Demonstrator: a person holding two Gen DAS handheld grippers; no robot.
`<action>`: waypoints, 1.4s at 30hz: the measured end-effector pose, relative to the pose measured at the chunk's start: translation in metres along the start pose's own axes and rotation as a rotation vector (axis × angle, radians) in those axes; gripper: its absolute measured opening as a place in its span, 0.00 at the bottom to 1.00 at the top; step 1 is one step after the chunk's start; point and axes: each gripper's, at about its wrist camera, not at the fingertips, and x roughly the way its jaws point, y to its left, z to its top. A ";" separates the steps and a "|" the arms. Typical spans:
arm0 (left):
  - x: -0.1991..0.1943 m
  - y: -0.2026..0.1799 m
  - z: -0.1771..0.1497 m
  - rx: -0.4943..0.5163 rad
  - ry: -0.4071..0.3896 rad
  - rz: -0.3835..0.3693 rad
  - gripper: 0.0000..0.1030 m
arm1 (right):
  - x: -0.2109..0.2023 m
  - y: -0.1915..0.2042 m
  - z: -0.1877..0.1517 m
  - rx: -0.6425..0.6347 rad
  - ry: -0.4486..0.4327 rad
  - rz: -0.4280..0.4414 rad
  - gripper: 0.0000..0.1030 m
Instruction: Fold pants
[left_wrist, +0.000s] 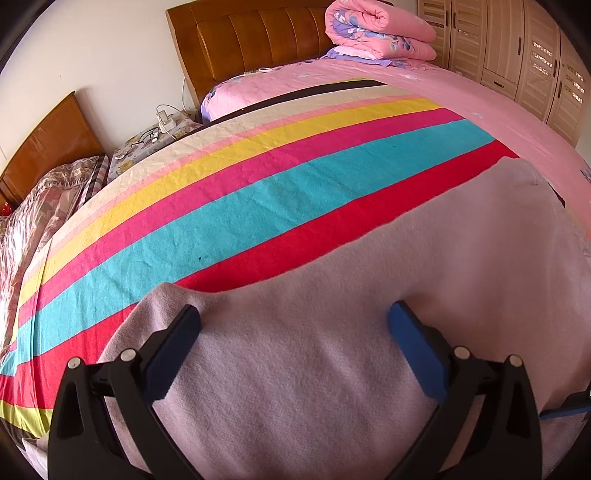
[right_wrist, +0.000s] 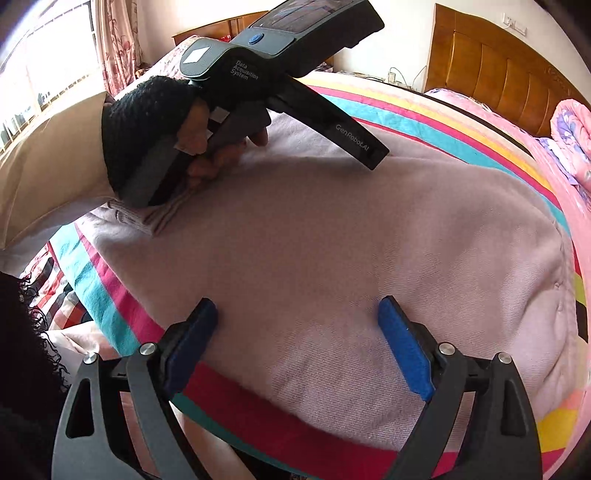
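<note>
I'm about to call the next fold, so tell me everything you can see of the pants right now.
The pants are pale lilac-pink, a soft brushed knit by the look, lying flat and smooth on the striped blanket over the bed. They look already folded into a broad panel. One end is bunched under the hand holding the left gripper. Both that gripper and the right gripper are open above the fabric, gripping none of it.

From my right wrist view I read "Data Acquisition System" in white on the dark body of the left claw's handheld unit (right_wrist: 236, 70), and "GenRobot.AI" along its long black arm (right_wrist: 351, 138). My left wrist view shows no readable text.
</note>
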 end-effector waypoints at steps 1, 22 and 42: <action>-0.001 0.001 0.000 -0.004 0.001 0.000 0.99 | -0.001 0.001 -0.001 0.003 0.000 -0.004 0.85; -0.137 0.114 -0.162 -0.353 -0.023 0.189 0.99 | -0.090 -0.134 -0.115 0.865 -0.267 0.061 0.83; -0.121 0.099 -0.176 -0.323 -0.016 0.206 0.99 | -0.051 -0.173 -0.086 1.014 -0.210 0.169 0.83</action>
